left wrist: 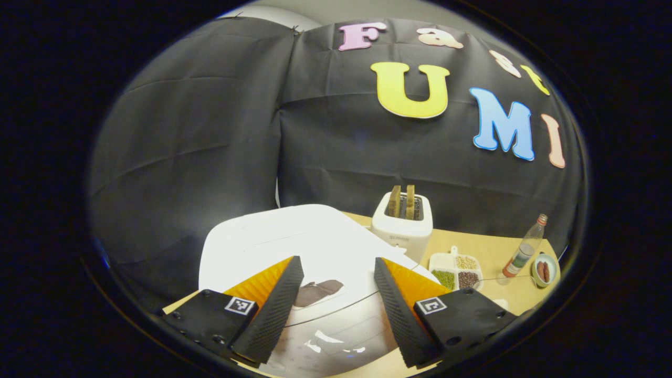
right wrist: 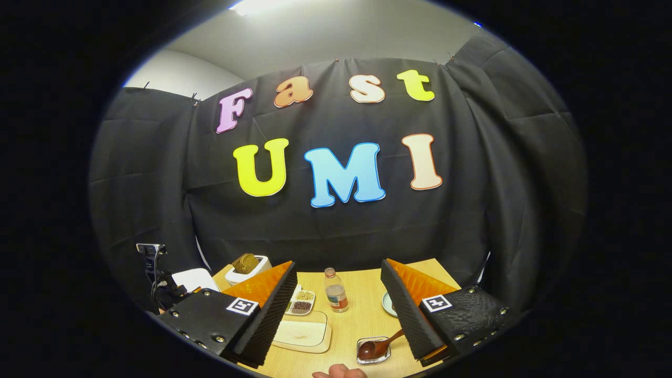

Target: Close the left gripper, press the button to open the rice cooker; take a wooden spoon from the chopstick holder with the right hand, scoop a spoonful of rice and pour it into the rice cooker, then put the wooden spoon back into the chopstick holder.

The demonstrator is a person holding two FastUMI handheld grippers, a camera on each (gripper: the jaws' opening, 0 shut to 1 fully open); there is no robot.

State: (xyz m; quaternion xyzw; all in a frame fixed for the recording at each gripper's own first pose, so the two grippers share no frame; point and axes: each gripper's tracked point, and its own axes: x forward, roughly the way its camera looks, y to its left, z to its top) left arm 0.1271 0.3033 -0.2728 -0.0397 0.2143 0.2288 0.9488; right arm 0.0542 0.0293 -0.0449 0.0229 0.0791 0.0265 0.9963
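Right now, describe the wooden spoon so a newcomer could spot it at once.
In the right gripper view, start at the wooden table and find the bottle standing mid-table. Nearer the camera and slightly right sits a small clear holder, just left of the right-hand finger. The spoon lies slanted in it, dark bowl down and handle running up-right, the only utensil there.

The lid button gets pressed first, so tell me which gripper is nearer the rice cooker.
Left. The left gripper hovers open right above the rice cooker. The right gripper hangs over the middle of the table, the cooker far off to its left.
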